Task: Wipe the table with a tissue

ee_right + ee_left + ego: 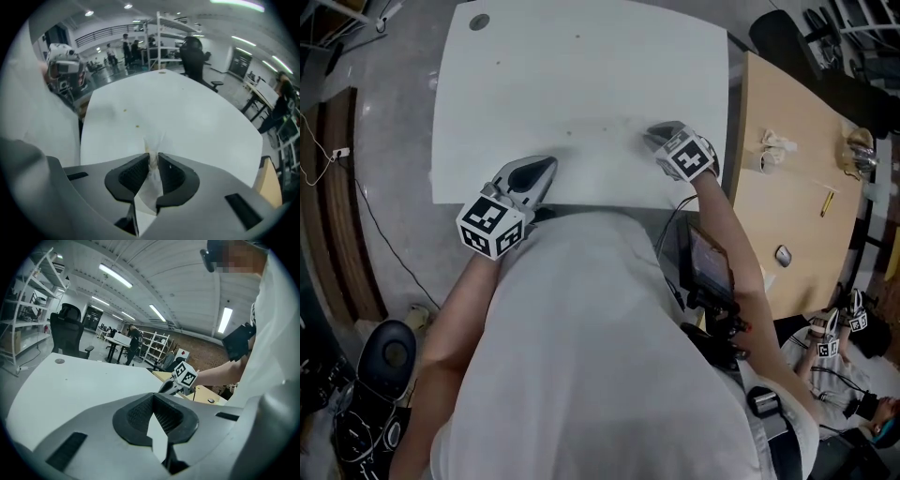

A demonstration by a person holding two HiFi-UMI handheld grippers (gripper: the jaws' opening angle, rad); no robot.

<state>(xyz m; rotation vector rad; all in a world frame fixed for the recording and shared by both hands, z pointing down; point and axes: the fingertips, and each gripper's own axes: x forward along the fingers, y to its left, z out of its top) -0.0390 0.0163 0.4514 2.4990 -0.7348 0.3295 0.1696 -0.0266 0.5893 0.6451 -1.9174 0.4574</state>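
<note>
Tissue point(153, 139) is pinched between the fingers of the right gripper point(153, 160), angled down onto the white bench point(581, 94) near its near right corner, seemingly to sweep the specks point(137, 125). The left gripper point(153, 401) waits at the near edge, fingers pressed together on nothing.

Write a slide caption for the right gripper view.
Right gripper pinching a tissue over the white table, small specks ahead.

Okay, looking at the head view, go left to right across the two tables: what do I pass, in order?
left gripper → right gripper, pinching the tissue → crumpled paper wad on the wooden table → yellow pen
</note>
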